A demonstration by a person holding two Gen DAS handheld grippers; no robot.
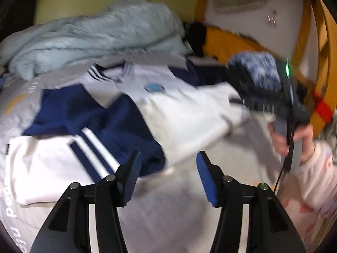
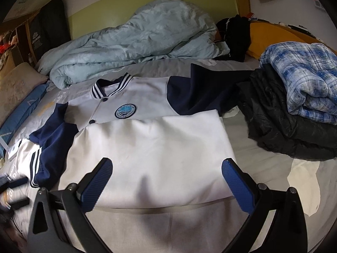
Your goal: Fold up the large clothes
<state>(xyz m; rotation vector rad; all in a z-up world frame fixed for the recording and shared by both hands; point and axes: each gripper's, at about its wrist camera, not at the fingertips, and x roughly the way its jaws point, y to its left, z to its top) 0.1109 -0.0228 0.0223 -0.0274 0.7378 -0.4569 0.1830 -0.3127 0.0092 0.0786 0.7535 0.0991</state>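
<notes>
Varsity jacket (image 2: 147, 147), white with navy sleeves, lies on bed (image 2: 263, 158), lower half folded up over its front. Left gripper (image 1: 168, 177) and right gripper (image 2: 166, 181) both parted, holding nothing, above hem.

Dim light; left view motion-blurred, right sharp; fisheye-warped edges.

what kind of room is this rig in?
Most likely a bedroom: the jacket lies spread on a bed, with a rumpled light-blue duvet against a green headboard and a pillow at the edge.
</notes>
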